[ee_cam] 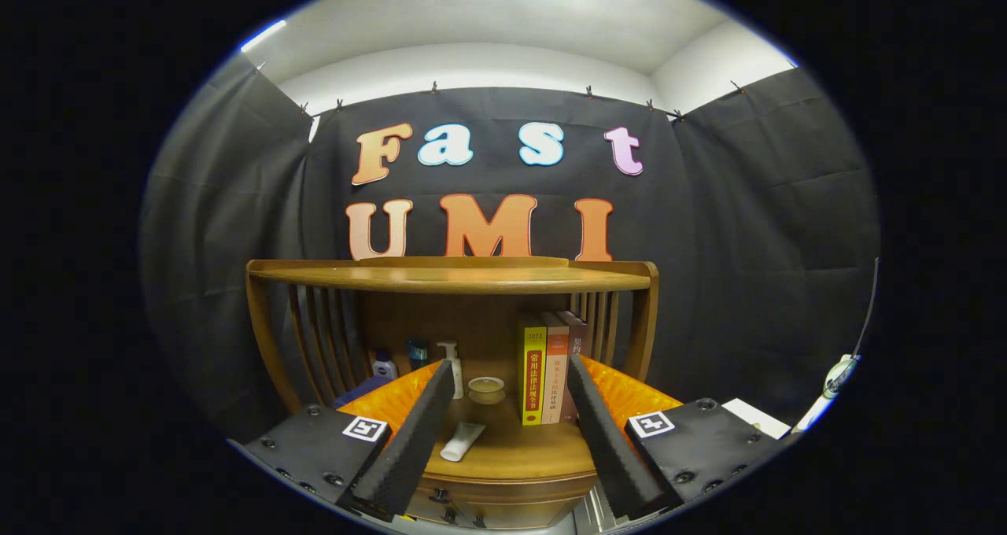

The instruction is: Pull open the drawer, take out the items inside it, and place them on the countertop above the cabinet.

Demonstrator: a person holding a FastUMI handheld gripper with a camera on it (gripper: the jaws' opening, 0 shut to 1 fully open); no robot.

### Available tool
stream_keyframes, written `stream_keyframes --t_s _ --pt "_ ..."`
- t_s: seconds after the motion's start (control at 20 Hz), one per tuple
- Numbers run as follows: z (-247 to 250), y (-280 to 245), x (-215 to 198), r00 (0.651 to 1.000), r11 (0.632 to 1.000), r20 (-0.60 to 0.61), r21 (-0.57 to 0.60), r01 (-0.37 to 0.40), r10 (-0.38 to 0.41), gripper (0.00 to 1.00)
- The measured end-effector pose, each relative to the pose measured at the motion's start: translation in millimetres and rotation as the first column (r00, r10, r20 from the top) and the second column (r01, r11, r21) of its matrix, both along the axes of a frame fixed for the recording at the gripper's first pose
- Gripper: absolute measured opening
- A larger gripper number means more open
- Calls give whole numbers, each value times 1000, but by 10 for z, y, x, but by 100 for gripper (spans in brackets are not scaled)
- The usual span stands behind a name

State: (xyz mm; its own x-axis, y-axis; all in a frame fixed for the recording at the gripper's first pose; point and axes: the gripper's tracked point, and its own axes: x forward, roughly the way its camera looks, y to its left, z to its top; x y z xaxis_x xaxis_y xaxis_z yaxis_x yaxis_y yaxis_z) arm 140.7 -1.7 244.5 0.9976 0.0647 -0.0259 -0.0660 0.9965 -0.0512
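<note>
A handheld gripper hangs in front of a wooden cabinet, its two foam-faced fingers spread wide apart and gripping nothing. Between and just beyond them lies the cabinet's countertop, where a white tube rests flat near the front edge. Farther back on that surface stand a white pump bottle, a small round lidded bowl and, to the right, a row of upright books. Two small bottles sit at the far left, by the cabinet's slatted side. The drawer is below the countertop's rim, low between the fingers, its front closed with dark handles showing; whatever it holds is hidden.
</note>
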Motion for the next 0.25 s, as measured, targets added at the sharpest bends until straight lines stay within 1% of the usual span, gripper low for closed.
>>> stream_keyframes --t_s 0.25 --pt "20 -11 2 1000 1000 6 -2 -2 2 96"
